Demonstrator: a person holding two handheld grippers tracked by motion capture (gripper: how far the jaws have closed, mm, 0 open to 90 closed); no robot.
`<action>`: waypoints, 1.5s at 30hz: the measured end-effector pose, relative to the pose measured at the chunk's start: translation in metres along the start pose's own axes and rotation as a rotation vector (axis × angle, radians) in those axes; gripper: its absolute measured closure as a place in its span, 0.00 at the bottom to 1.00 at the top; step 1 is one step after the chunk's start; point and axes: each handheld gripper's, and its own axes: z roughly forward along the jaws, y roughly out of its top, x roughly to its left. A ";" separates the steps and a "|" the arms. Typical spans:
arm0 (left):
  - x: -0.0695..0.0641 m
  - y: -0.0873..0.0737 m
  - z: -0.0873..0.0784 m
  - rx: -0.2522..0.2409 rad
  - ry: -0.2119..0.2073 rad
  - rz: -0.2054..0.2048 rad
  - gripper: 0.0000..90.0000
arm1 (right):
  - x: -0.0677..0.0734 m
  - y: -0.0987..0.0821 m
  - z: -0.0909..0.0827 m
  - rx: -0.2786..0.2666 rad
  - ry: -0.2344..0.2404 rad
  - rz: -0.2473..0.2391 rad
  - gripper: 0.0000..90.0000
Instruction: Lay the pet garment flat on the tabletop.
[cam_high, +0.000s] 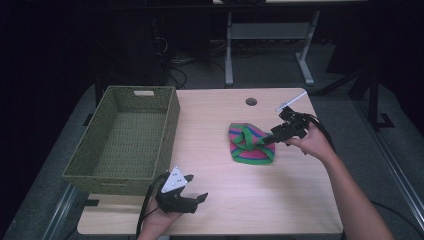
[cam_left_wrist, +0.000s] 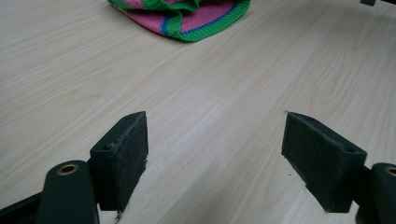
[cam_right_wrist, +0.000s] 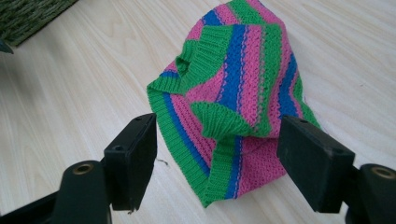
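By the table's (cam_high: 220, 210) near edge the left gripper (cam_high: 192, 199) rests low with jaws spread, holding nothing. Farther in, right of centre, the right gripper (cam_right_wrist: 217, 140) straddles the knitted garment (cam_right_wrist: 238, 93), jaws wide apart. It looks soft, light and floppy; a bunched ribbed fold should give the surest pinch, with the woven basket (cam_high: 125, 137) at the far left corner.

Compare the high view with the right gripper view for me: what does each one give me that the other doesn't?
High view alone: the whole green woven basket at the table's left, the left gripper open near the front edge, the round hole in the table, and the floor beyond. Right gripper view alone: the knit's ribbed green bands and pink and blue stripes up close, with its near edge between the open jaws. Both share the striped knit garment, the right gripper and the tabletop.
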 end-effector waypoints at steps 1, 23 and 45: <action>0.000 0.000 0.000 0.001 0.000 0.000 0.25 | 0.000 0.001 0.001 -0.001 0.000 -0.004 0.32; 0.002 0.000 -0.001 0.002 0.001 0.007 0.25 | -0.006 0.013 0.019 0.034 -0.034 0.003 0.34; 0.001 0.000 -0.002 -0.001 -0.002 0.004 0.25 | 0.008 0.023 0.070 0.125 -0.064 -0.016 0.34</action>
